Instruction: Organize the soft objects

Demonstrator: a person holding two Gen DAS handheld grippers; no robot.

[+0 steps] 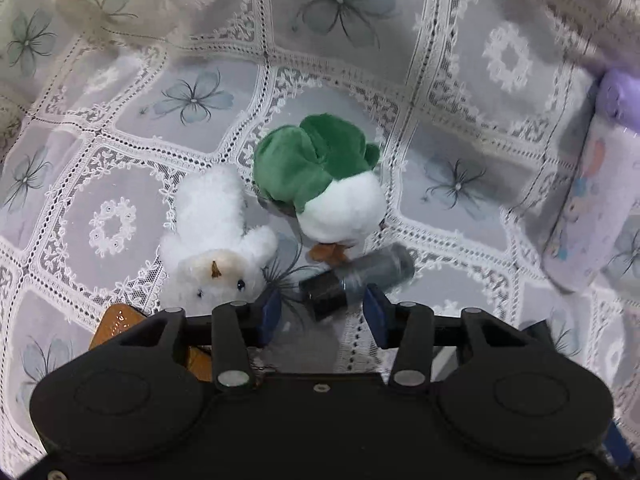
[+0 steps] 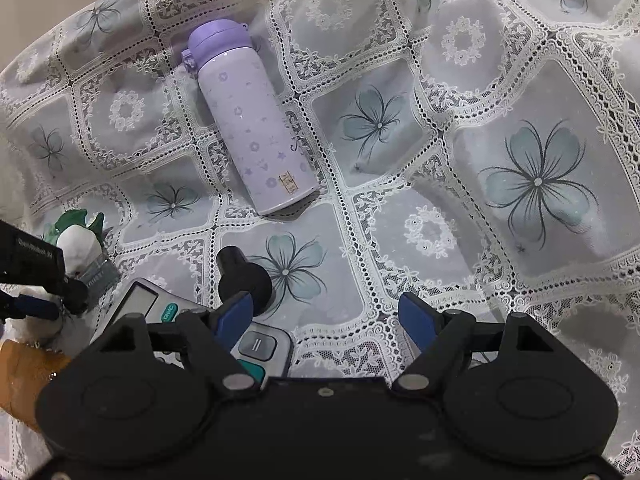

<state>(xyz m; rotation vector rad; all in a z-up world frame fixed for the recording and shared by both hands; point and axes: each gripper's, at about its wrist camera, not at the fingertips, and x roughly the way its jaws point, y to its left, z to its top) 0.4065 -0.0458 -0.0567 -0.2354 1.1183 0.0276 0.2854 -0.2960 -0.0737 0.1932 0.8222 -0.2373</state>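
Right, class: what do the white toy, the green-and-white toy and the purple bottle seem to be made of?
White toy: long, fluffy plush, going by its fuzzy outline. Green-and-white toy: shorter, velvety plush with soft folds. Purple bottle: hard and smooth with a faint sheen and printed flowers, probably coated metal or plastic; its lid looks like matte plastic.

Soft even light, faint shadows; fisheye bends edges; motion blur in left view's right side.
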